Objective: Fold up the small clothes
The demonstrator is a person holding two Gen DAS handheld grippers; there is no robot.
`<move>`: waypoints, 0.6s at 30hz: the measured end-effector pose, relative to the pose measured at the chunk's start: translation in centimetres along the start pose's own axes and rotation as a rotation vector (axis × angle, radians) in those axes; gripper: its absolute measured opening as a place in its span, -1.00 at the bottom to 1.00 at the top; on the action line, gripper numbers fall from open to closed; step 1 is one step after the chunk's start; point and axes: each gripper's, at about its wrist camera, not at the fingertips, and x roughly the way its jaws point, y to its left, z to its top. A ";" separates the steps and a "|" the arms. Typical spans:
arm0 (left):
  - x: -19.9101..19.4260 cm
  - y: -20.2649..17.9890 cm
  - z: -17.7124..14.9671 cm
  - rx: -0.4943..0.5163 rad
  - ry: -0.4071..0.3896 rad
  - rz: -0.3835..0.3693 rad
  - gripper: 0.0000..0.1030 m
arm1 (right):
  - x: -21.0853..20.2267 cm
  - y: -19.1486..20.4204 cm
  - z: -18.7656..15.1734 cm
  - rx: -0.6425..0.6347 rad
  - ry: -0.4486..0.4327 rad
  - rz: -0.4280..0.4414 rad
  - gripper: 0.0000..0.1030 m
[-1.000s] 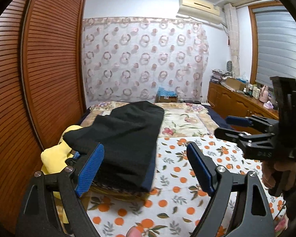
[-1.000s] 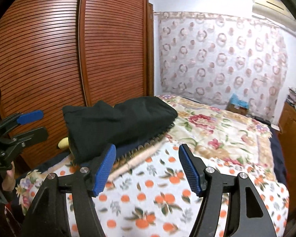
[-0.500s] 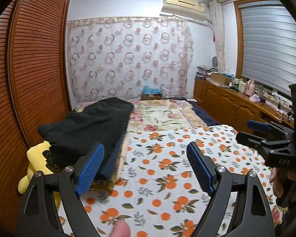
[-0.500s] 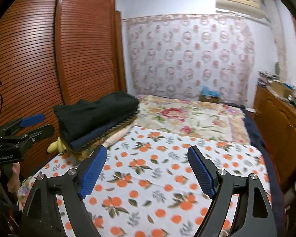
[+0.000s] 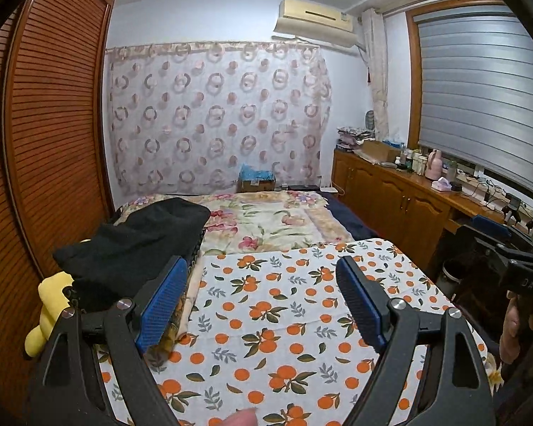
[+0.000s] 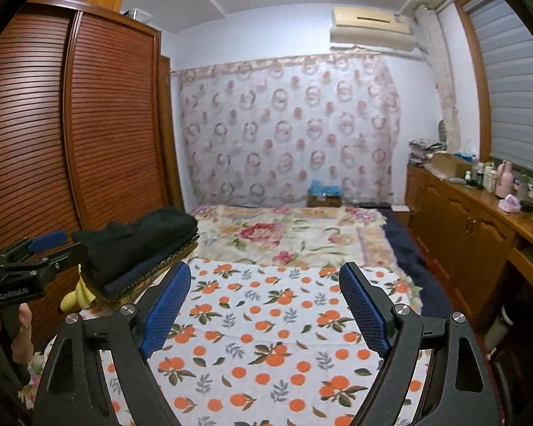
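A stack of folded clothes with a black garment (image 5: 138, 245) on top lies at the left side of the bed; it also shows in the right wrist view (image 6: 142, 241). A yellow item (image 5: 49, 305) sticks out beside the stack. My left gripper (image 5: 263, 305) is open and empty above the orange-print cloth (image 5: 284, 319), to the right of the stack. My right gripper (image 6: 266, 305) is open and empty above the same cloth (image 6: 266, 337). Each gripper shows at the edge of the other's view: the right one (image 5: 501, 245) and the left one (image 6: 35, 252).
A floral quilt (image 5: 266, 220) covers the far part of the bed. A brown slatted wardrobe (image 5: 49, 142) stands close on the left. A wooden cabinet (image 5: 401, 195) with bottles and boxes runs along the right under the window. A patterned curtain (image 5: 216, 124) hangs behind.
Both grippers have swung right, away from the black stack, and pulled back; the stack now sits further left and smaller in both views. Both stay open.
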 end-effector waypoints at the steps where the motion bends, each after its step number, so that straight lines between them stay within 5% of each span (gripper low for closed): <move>1: -0.2 -0.1 0.1 0.002 -0.004 -0.001 0.67 | -0.4 0.2 -0.1 0.002 -0.006 -0.004 0.68; 18: -0.8 -0.3 0.2 0.002 -0.002 0.006 0.67 | 0.8 0.2 -1.0 0.008 -0.004 -0.008 0.68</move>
